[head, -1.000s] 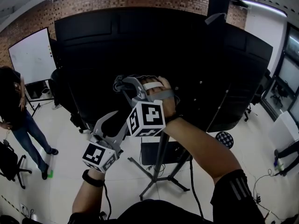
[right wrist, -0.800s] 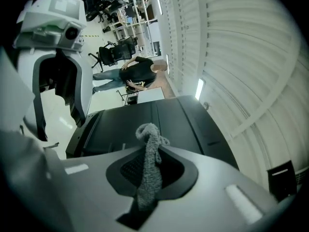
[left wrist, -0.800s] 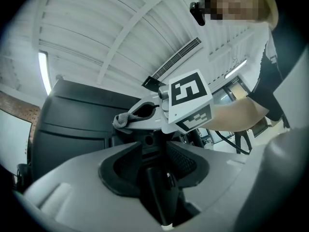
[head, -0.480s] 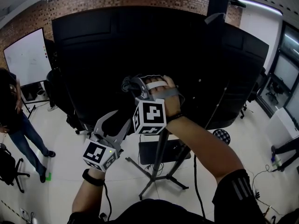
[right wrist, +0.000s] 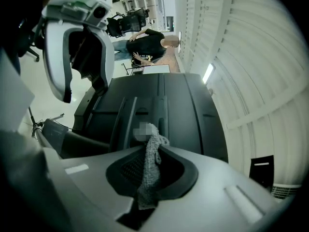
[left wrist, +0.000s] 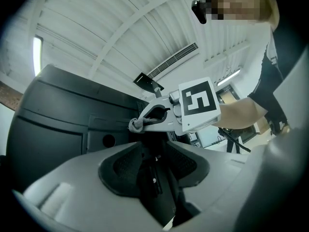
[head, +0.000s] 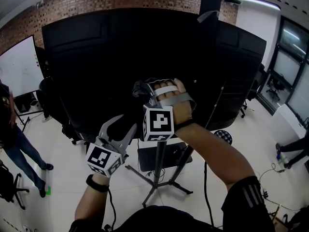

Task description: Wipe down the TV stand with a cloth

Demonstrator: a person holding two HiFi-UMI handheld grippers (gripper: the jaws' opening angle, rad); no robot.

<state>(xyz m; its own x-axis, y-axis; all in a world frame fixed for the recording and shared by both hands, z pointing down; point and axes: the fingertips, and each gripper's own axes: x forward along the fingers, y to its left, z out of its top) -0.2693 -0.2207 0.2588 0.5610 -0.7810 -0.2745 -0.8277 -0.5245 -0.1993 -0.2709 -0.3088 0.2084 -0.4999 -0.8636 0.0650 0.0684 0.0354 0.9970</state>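
Observation:
The black back of the TV (head: 145, 57) fills the head view, on a tripod stand (head: 159, 170) with a dark shelf (head: 164, 156). My right gripper (head: 141, 88) is held up against that back and is shut on a grey knitted cloth (right wrist: 152, 163), which hangs between its pads in the right gripper view. The cloth's tip (left wrist: 136, 125) also shows in the left gripper view. My left gripper (head: 118, 128) is lower left, near the stand's pole. Its jaws stand a little apart and I see nothing held between them.
A whiteboard (head: 17, 66) and a standing person (head: 14, 139) are at the left before a brick wall (head: 96, 1). A round patterned stool (head: 222, 137) sits behind the stand at the right. Cables (head: 270, 170) lie on the white floor.
My right gripper has drifted a little right and down along the TV's back with the cloth in it. The left gripper has stayed near the same spot.

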